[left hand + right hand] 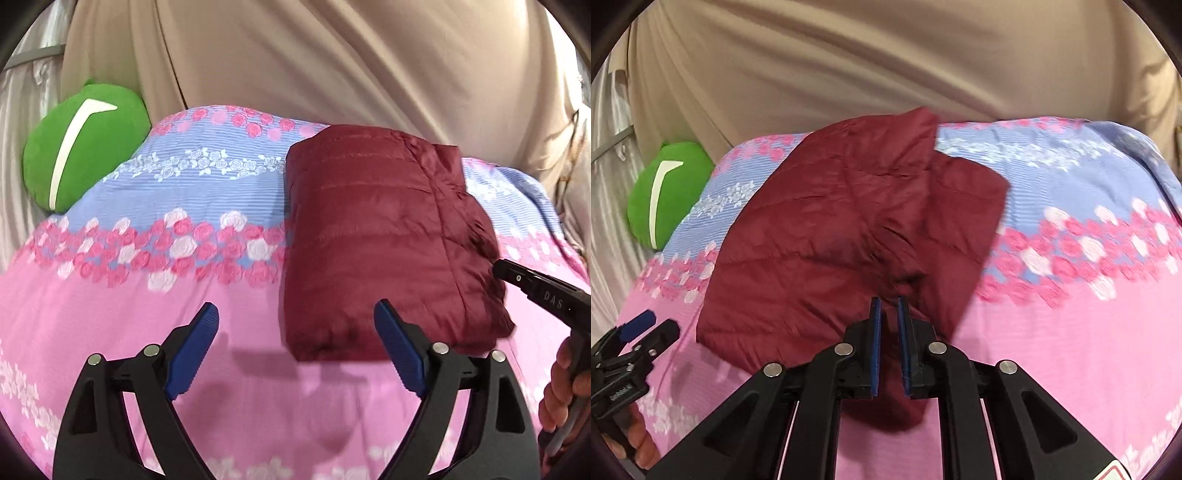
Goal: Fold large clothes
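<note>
A dark red quilted jacket [373,236] lies folded into a thick rectangle on the floral bed cover [155,295]. My left gripper [295,325] is open and empty, just in front of the jacket's near left corner. My right gripper [889,302] is shut on the jacket [849,221] at its near right edge, with red fabric pinched between the blue pads [875,332]. The right gripper also shows in the left wrist view [535,288] at the jacket's right side. The left gripper shows at the lower left of the right wrist view [639,332].
A green round cushion [85,147] lies at the bed's far left corner. A beige curtain [332,66] hangs behind the bed. The pink and blue cover [1089,295] spreads to the right of the jacket.
</note>
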Available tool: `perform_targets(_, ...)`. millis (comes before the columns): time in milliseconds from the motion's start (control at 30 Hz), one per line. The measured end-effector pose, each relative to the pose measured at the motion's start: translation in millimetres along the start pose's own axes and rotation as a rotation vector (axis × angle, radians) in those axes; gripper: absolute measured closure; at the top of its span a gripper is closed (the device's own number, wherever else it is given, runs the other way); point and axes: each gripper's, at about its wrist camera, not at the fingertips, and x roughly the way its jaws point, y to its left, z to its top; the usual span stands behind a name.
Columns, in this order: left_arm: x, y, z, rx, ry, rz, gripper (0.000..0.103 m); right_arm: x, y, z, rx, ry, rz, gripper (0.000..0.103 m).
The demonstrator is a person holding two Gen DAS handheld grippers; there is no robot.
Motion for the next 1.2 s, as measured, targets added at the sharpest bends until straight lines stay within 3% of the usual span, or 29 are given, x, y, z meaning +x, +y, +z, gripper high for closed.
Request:
perform_targets(133, 32.3, -15.3, 6.7, 0.007, 0.058, -0.013, 0.019, 29.8, 6.6, 21.0, -0.053, 0.005, -0.028, 0.095)
perform_targets(167, 38.1, -18.8, 6.0, 0.010, 0.068, -0.018, 0.019, 43.2, 1.4, 24.4, -0.056, 0.023, -0.070, 0.103)
perform_targets(300, 59.4, -28.3, -2.8, 0.008, 0.104, -0.038, 0.014, 75.4, -22.3, 15.2, -0.032, 0.079, -0.078, 0.103)
perform_targets(500, 69.3, -31.0, -10.0, 0.004, 0.115, -0.006, 0.013, 69.0, -2.9, 12.0, -0.073, 0.067, -0.161, 0.103)
perform_targets(600, 57.7, -33.1, -13.3, 0.024, 0.095, 0.022, 0.013, 40.6, 3.3, 5.5, -0.036, 0.032, -0.132, 0.090)
perform_targets(667, 47.9, -34.8, -18.4, 0.035, 0.082, 0.038, 0.013, 18.2, 7.0, -5.6, -0.022, 0.010, -0.122, 0.069)
perform_targets(833, 28.6, -39.5, -36.7, 0.037, 0.082, 0.048, 0.010, -22.0, 11.9, -41.6, -0.041, -0.013, -0.159, 0.050)
perform_targets(967, 16.6, -46.8, -58.4, 0.056, 0.078, 0.073, 0.010, -39.1, 13.3, -75.3, -0.057, -0.013, -0.207, 0.045)
perform_targets(1200, 2.6, -55.2, -76.0, 0.062, 0.056, 0.105, 0.010, -43.4, -5.2, -107.6, 0.007, 0.025, -0.203, 0.040)
